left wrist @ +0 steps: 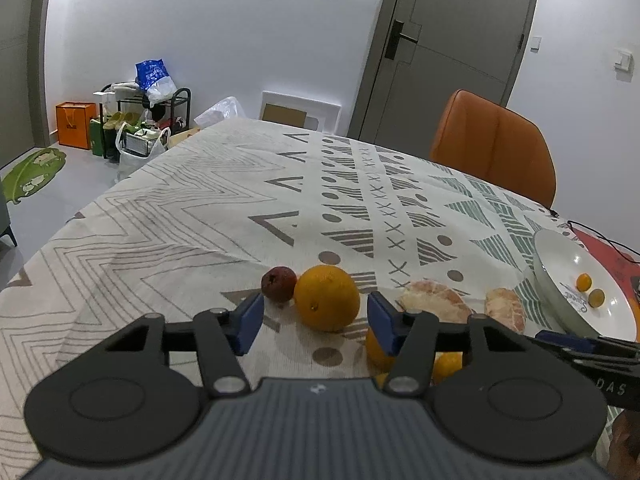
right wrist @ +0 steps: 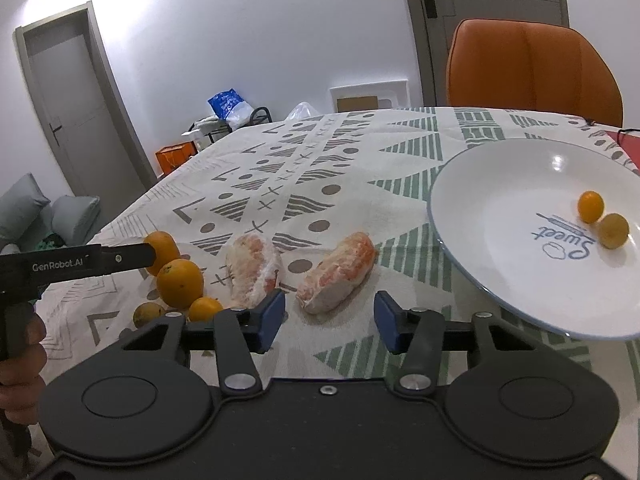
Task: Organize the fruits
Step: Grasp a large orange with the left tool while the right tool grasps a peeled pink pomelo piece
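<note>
My left gripper (left wrist: 316,322) is open, its blue fingers on either side of a large orange (left wrist: 327,298) on the tablecloth. A dark red fruit (left wrist: 279,283) touches the orange's left side. Two small oranges (left wrist: 447,365) lie under the right finger. My right gripper (right wrist: 330,322) is open and empty, just in front of a peeled pomelo piece (right wrist: 338,272). A second pomelo piece (right wrist: 251,270) lies to its left. A white plate (right wrist: 500,216) at the right holds two kumquats (right wrist: 591,206).
An orange chair (right wrist: 532,72) stands at the table's far edge. Several oranges (right wrist: 179,282) lie at the left in the right wrist view, beside the left gripper's body (right wrist: 76,262). A black cable (left wrist: 600,236) runs behind the plate (left wrist: 560,256).
</note>
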The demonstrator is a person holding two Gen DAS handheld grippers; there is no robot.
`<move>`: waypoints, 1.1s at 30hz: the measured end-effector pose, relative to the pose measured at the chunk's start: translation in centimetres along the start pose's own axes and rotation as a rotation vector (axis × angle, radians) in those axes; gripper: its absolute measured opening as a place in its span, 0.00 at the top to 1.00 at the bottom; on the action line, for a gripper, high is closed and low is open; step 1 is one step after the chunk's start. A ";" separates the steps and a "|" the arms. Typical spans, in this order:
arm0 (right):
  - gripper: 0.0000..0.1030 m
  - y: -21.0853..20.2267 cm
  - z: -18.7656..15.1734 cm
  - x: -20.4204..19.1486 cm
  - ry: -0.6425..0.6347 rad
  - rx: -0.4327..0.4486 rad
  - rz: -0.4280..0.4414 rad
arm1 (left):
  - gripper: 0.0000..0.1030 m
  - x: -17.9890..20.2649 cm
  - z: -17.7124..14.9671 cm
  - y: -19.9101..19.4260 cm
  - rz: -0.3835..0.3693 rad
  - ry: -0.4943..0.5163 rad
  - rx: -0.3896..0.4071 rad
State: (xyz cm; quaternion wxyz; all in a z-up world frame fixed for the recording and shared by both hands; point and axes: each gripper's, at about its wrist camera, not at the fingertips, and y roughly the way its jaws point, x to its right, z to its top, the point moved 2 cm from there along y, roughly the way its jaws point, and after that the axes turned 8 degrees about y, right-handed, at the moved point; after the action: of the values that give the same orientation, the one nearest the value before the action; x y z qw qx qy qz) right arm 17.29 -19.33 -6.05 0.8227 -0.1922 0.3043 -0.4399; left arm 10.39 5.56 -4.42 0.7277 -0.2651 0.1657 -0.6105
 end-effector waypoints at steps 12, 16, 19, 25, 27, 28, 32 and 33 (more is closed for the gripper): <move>0.52 1.7 0.7 -1.0 -0.035 -0.010 -0.037 | 0.52 0.0 0.4 2.1 -0.024 -0.019 -0.031; 0.51 2.1 0.8 -1.3 -0.047 -0.014 -0.036 | 0.56 0.0 0.4 2.7 -0.029 -0.030 -0.045; 0.51 2.4 1.0 -1.3 -0.053 -0.012 -0.039 | 0.61 0.0 0.4 3.0 -0.037 -0.038 -0.051; 0.51 3.1 1.4 -1.5 -0.075 -0.007 -0.054 | 0.62 -0.1 0.5 2.9 -0.037 -0.059 -0.067; 0.51 3.3 1.4 -1.6 -0.086 -0.005 -0.061 | 0.62 -0.2 0.5 2.8 -0.036 -0.066 -0.072; 0.51 3.4 1.4 -1.8 -0.091 -0.003 -0.064 | 0.62 -0.2 0.5 2.8 -0.035 -0.069 -0.073; 0.50 3.8 1.6 -2.0 -0.109 -0.002 -0.075 | 0.62 -0.4 0.5 2.3 -0.036 -0.081 -0.070; 0.50 3.9 1.6 -2.1 -0.114 0.000 -0.077 | 0.62 -0.4 0.5 2.2 -0.035 -0.081 -0.067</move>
State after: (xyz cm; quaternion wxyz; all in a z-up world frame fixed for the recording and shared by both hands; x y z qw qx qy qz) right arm 19.86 -15.41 -6.48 0.8212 -0.2287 0.2493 -0.4595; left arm 12.41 6.31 -5.34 0.7137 -0.3166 0.1516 -0.6062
